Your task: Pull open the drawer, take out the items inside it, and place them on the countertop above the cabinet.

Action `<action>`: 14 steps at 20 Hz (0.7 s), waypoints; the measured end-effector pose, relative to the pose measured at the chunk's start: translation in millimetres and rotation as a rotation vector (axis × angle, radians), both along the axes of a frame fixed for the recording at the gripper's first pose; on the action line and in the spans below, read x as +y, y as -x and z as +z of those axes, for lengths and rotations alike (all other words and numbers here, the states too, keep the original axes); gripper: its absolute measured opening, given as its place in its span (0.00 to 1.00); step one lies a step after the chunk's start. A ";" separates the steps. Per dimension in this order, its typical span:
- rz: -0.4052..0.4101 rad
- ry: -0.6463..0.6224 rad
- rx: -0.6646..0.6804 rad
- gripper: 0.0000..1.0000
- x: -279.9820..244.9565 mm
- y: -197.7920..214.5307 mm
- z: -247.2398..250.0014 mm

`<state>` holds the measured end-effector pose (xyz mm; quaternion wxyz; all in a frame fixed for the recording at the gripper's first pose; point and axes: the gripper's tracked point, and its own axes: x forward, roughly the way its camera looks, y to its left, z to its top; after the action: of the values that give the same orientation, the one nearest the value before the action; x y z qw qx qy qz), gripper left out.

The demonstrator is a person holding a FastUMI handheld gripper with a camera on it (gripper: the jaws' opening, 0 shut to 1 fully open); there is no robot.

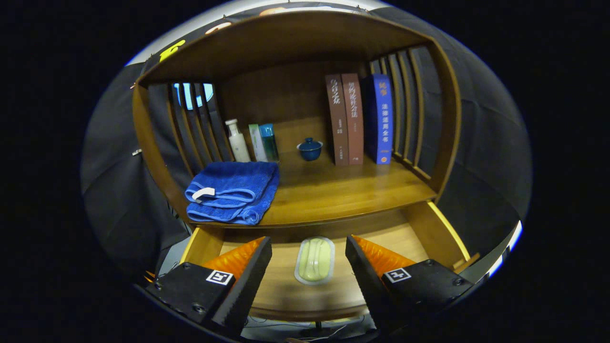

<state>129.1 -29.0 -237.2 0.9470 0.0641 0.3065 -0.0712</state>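
Drawer (431,228) open, pale oval dish (314,260) inside, between spread gripper (309,255) fingers.

The hand-held two-finger gripper (309,247) is seen from its own camera, with both fingers reaching forward and up from below. The fingers (248,267) are spread wide apart, and nothing is clasped between them. A ridged inner face is shown on each finger, the two faces turned toward one another across the gap. A small square printed marker is carried on the blocky base of each finger. The tips are held level with one another, over the pulled-out wooden drawer (441,228), one to either side of its middle.
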 end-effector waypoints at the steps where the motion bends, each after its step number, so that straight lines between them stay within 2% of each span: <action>1: -0.001 -0.010 0.045 0.99 -1.2 -9.5 -11.5; 6: -0.031 -0.043 0.247 0.99 -15.1 -34.4 -65.9; 12: -0.040 -0.027 0.380 0.99 -23.3 -29.1 -104.4; 14: -0.045 -0.011 0.420 0.96 -26.2 -25.5 -111.9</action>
<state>154.7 -55.3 -349.1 0.8601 0.0596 0.4962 -0.1024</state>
